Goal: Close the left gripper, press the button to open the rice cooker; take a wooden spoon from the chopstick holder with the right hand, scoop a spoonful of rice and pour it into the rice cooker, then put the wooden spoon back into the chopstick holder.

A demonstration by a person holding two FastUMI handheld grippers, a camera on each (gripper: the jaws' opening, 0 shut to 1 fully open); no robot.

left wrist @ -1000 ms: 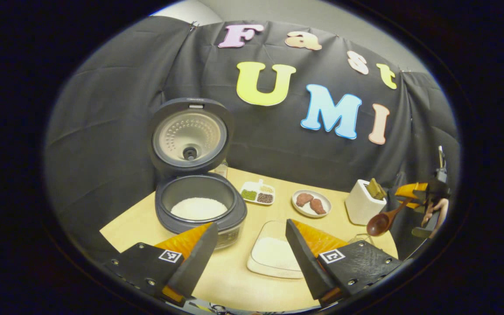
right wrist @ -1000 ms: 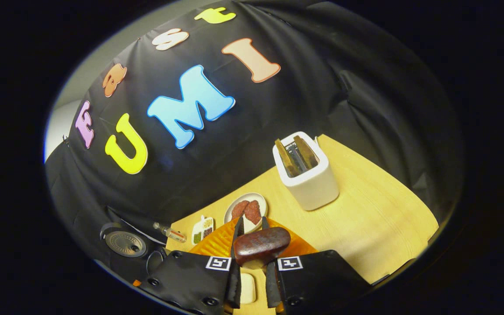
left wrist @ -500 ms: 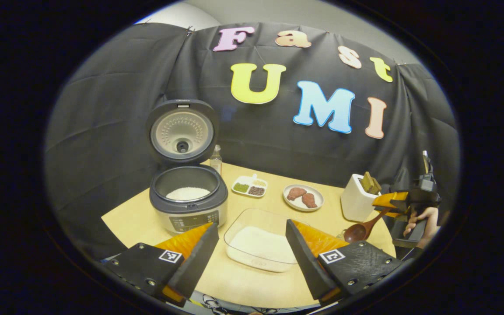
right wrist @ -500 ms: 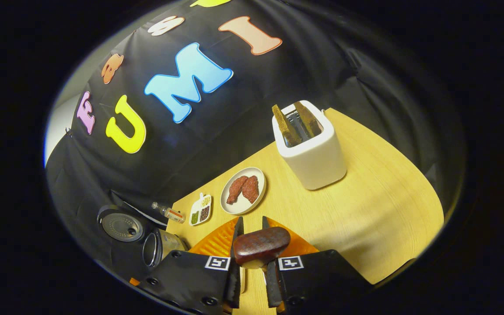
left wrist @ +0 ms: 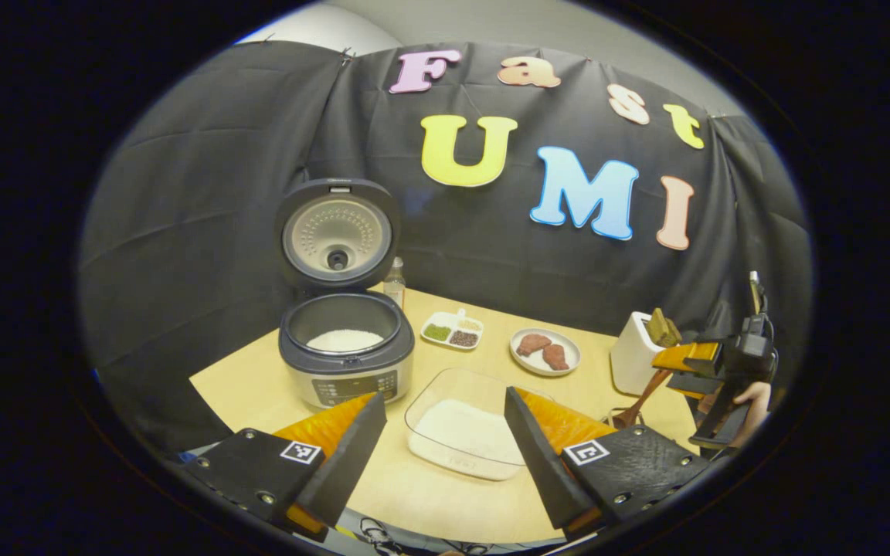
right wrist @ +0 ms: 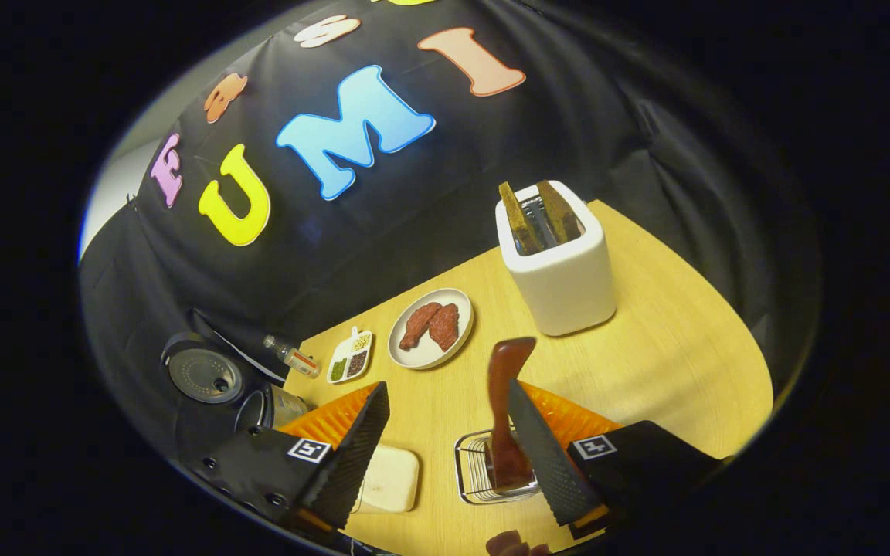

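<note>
Spoon in wire holder, both grippers released

Black cloth backs a light wood worktop. Rice cooker sits at its left rear in the left gripper view, lid up, white rice visible in the pot. Just in front and to the right: clear tray of rice. Behind that tray, a small divided dish of beans, a plate with two brown meat pieces, and a small bottle beside the cooker lid. White toaster with two slices stands upright at the far right.

Left gripper: fingers spread wide, holding nothing, hovering over the near edge with the rice tray between them in the view.

Right gripper: fingers apart, released. Wooden spoon stands in the wire chopstick holder, bowl end down, handle sticking up and leaning slightly, right against the inner face of the gripper's right finger; cannot tell if touching. The left finger is well clear of it. In the left gripper view the same gripper appears at far right with a hand on it, spoon handle angled below it near the toaster.

Nothing between the holder and the plate; toaster is close behind the holder.
</note>
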